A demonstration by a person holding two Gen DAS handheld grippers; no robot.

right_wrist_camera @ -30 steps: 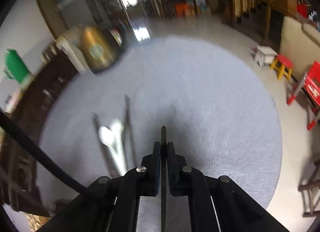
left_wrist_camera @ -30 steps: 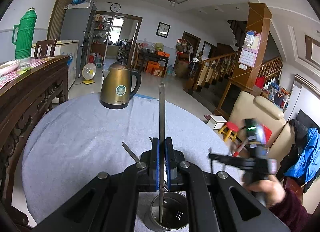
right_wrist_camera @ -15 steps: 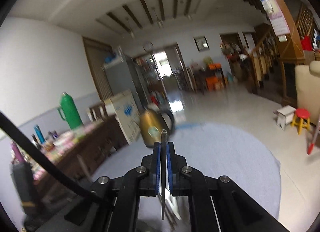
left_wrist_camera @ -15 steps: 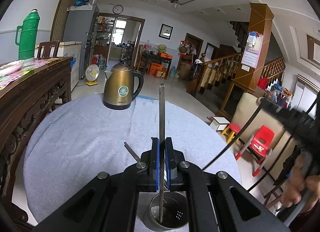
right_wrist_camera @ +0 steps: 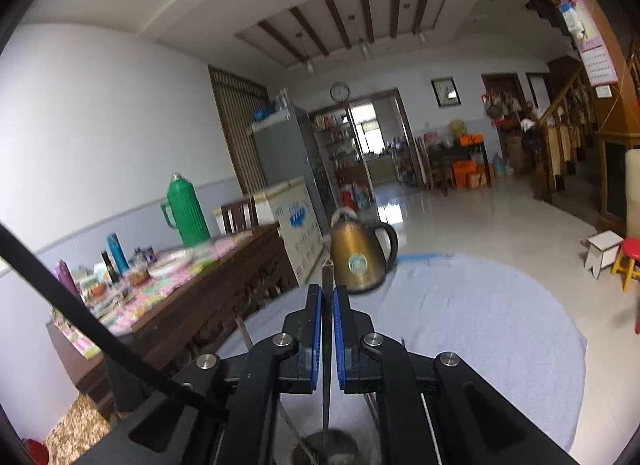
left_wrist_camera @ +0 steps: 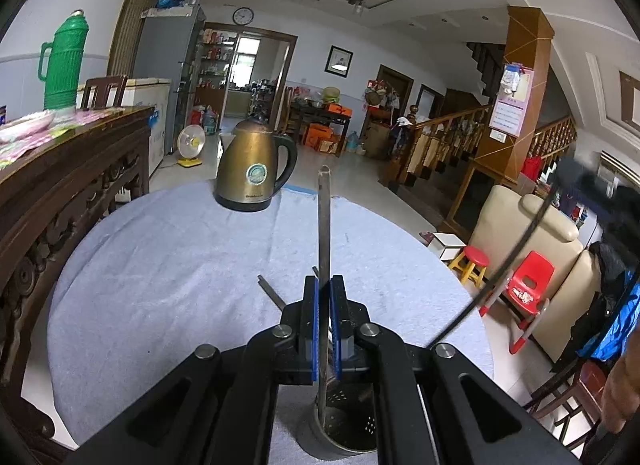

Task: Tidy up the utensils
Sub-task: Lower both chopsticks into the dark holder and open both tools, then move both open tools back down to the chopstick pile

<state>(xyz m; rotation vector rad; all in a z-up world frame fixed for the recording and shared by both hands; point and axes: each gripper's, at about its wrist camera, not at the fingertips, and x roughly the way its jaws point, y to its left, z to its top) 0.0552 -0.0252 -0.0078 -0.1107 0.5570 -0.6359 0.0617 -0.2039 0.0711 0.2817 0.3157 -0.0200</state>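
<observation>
Your left gripper (left_wrist_camera: 324,297) is clamped on a long flat metal utensil handle (left_wrist_camera: 324,225), the blue pads pressed against its two sides. The handle stands upright between them, its pointed tip reaching up level with the kettle's base in the left wrist view, while its lower end drops into a perforated metal holder (left_wrist_camera: 340,431) that stands on the table just under the gripper body. What kind of utensil it is you cannot tell, since the working end is hidden inside the holder.

Your right gripper (right_wrist_camera: 327,307) is likewise closed on a thin metal utensil (right_wrist_camera: 327,349), held upright with its pointed tip just above the pads. Its lower end hangs over a round metal rim (right_wrist_camera: 326,445) at the bottom edge of the right wrist view; whether it touches the rim is not clear.

On the pale blue cloth of the round table (left_wrist_camera: 168,257), another utensil handle (left_wrist_camera: 270,291) lies flat just left of your left gripper, partly hidden by it. Farther back, at the table's far edge, stands a gold kettle (left_wrist_camera: 252,173) with a black handle. A dark carved wooden sideboard (left_wrist_camera: 60,185) runs along the left, carrying a green thermos (left_wrist_camera: 62,65). A black cable (left_wrist_camera: 516,257) crosses the right side of the left wrist view.
</observation>
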